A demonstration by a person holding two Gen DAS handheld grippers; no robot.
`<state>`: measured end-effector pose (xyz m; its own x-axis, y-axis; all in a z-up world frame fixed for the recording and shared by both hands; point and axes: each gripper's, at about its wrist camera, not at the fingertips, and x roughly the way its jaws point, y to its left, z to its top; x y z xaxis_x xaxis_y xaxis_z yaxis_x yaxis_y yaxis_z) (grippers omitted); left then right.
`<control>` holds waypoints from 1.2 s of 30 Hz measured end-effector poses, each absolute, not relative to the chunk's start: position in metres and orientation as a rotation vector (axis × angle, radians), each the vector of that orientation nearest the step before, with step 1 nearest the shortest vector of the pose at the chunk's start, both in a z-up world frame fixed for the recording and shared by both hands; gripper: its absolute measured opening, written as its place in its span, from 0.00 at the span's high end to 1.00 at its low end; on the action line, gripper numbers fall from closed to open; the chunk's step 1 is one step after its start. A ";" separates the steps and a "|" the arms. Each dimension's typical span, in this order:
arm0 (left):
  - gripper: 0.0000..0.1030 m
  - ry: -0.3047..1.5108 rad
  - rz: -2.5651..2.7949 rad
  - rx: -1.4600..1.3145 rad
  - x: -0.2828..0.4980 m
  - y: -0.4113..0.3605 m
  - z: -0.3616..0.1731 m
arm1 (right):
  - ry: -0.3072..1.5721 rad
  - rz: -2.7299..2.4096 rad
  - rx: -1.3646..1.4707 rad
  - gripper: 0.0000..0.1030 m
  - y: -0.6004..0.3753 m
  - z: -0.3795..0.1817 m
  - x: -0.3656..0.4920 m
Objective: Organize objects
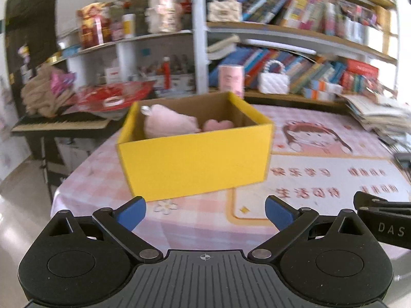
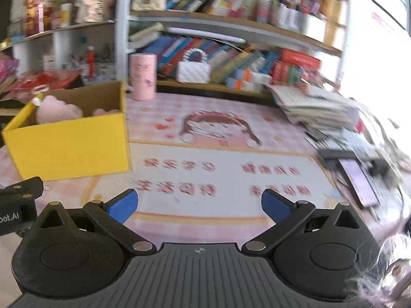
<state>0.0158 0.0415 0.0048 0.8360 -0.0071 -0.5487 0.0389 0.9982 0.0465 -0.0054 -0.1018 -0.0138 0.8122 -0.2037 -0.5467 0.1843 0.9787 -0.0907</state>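
In the yellow box (image 1: 192, 164) on the surface (image 2: 231, 179) lie pink soft toys (image 1: 169, 123); both grippers, left (image 1: 205, 213) and right (image 2: 199, 205), hang empty with jaws wide apart, so the next step is probably finding another thing to pick up

A wide stretch of the pink checked, cartoon-printed tablecloth (image 2: 231, 159) lies bare, giving open passage across the table's middle. On its left an open-topped yellow cardboard box (image 1: 195, 164) blocks the way; two pink plush toys (image 1: 169, 123) fill part of its inside, with room above them. A slumped stack of papers and books (image 2: 316, 113) crowds the right edge, and a pink cylindrical tin (image 2: 142, 77) stands behind the box, against the bookshelf.
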 end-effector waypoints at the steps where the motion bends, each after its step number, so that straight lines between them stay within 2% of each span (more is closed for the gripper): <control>1: 0.03 0.584 -0.039 0.067 0.016 0.037 0.005 | 0.592 -0.225 -0.027 0.00 -0.105 -0.014 -0.009; 36: 0.02 0.648 -0.108 0.153 0.008 -0.014 -0.001 | 0.677 -0.327 0.039 0.00 -0.144 -0.021 -0.029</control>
